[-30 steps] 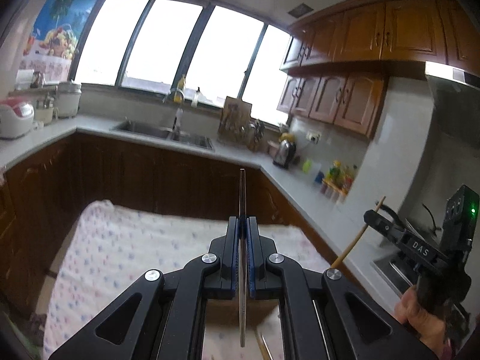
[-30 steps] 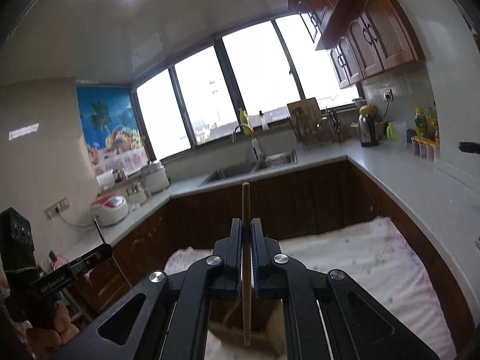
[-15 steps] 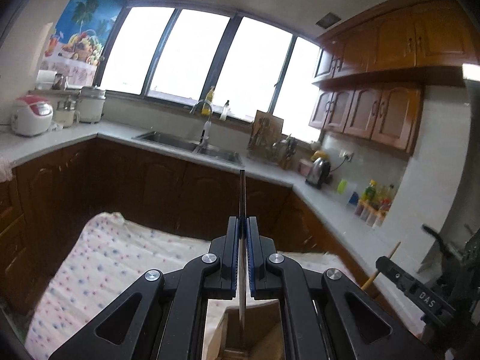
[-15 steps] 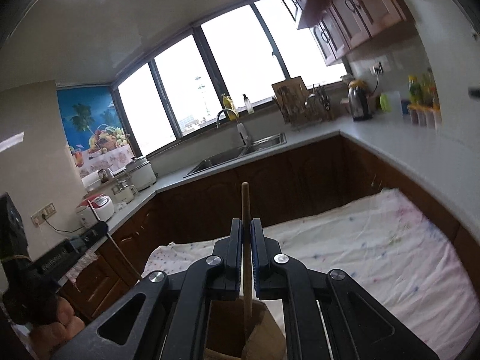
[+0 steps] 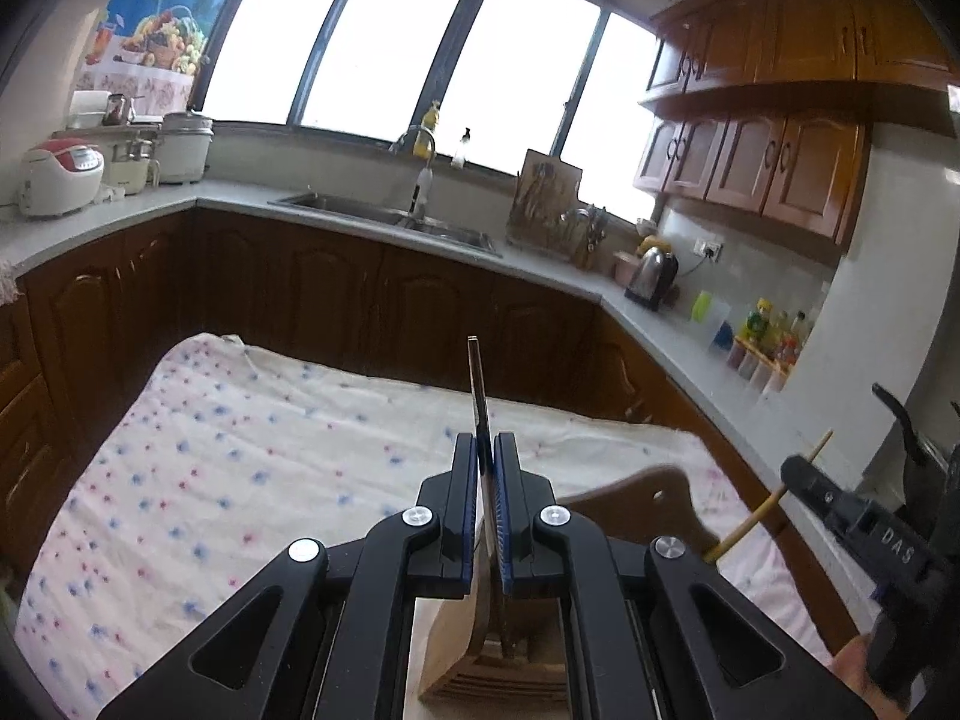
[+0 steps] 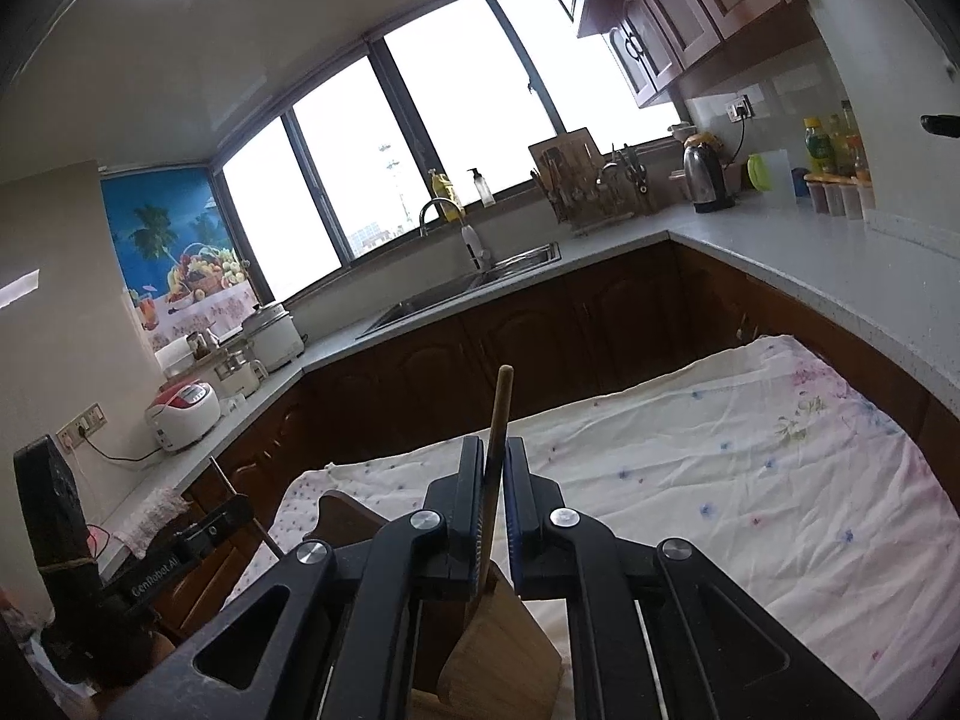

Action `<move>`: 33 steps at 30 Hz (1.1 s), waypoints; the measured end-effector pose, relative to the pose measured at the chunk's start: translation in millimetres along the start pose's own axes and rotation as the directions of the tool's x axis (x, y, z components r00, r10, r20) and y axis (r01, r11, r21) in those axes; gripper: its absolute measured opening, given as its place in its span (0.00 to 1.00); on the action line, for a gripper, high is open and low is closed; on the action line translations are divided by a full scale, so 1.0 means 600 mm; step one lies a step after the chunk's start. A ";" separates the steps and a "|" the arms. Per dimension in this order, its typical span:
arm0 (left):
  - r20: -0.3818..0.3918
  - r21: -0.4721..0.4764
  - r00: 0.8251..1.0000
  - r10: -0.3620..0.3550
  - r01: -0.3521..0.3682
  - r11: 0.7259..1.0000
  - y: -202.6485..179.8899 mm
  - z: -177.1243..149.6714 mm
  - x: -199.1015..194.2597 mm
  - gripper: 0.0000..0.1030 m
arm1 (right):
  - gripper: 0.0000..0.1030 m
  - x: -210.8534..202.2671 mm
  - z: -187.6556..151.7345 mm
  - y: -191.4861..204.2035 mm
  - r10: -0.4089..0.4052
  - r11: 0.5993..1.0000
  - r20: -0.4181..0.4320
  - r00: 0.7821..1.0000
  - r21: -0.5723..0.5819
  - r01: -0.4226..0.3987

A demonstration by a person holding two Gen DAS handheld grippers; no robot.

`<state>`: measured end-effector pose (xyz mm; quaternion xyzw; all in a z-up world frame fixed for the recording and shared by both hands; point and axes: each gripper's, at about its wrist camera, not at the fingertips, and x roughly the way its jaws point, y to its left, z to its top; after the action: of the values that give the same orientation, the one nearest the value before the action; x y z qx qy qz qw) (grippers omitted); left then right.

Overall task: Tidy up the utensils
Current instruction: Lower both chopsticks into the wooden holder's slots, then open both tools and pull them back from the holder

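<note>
My left gripper (image 5: pixel 485 450) is shut on a thin flat metal utensil (image 5: pixel 477 384) that stands upright between its pads. Its lower end reaches down to a light wooden utensil holder (image 5: pixel 474 660) on the table. My right gripper (image 6: pixel 493 450) is shut on a round wooden stick (image 6: pixel 499 408), also upright, whose lower end meets the same holder (image 6: pixel 510 648). In the left wrist view the right gripper (image 5: pixel 840 510) shows at the right with its stick (image 5: pixel 756 516). The left gripper (image 6: pixel 198 534) appears at the left of the right wrist view.
A white cloth with small flowers (image 5: pixel 240 468) covers the table. A dark brown wooden back piece (image 5: pixel 654 492) rises behind the holder. Dark cabinets and a grey counter (image 6: pixel 810 264) with sink (image 5: pixel 384 216), kettle and rice cookers ring the table.
Both grippers have sunk toward the table, each keeping its utensil. The wooden holder has come into view under them, and the utensils' lower ends now reach it.
</note>
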<state>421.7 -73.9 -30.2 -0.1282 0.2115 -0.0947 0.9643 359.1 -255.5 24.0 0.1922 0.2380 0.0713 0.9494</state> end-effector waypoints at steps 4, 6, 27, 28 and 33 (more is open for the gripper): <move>-0.018 0.004 1.000 0.000 0.000 1.000 0.013 0.041 -0.001 0.04 | 0.07 0.002 0.005 0.001 0.000 1.000 -0.018 1.000 -0.002 0.000; -0.018 0.011 1.000 0.003 -0.002 1.000 0.026 0.048 -0.014 0.05 | 0.09 0.004 0.004 0.002 0.001 1.000 -0.031 1.000 -0.003 -0.001; -0.025 -0.018 0.997 0.077 -0.078 0.997 0.066 0.039 -0.155 0.84 | 0.87 -0.088 0.000 -0.012 0.062 0.994 -0.009 0.998 0.089 -0.061; -0.033 -0.022 0.996 0.079 -0.080 0.997 0.067 0.035 -0.165 0.85 | 0.89 -0.104 -0.005 -0.011 0.068 0.994 -0.009 0.998 0.091 -0.067; -0.049 -0.004 0.995 0.089 -0.089 0.996 0.069 0.005 -0.241 0.85 | 0.91 -0.164 -0.035 -0.001 0.075 0.996 -0.020 0.997 0.058 -0.074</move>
<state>299.2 0.2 15.8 -0.1194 0.2408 -0.0540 0.9617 262.7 -271.6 48.3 0.2272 0.2430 0.1019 0.9375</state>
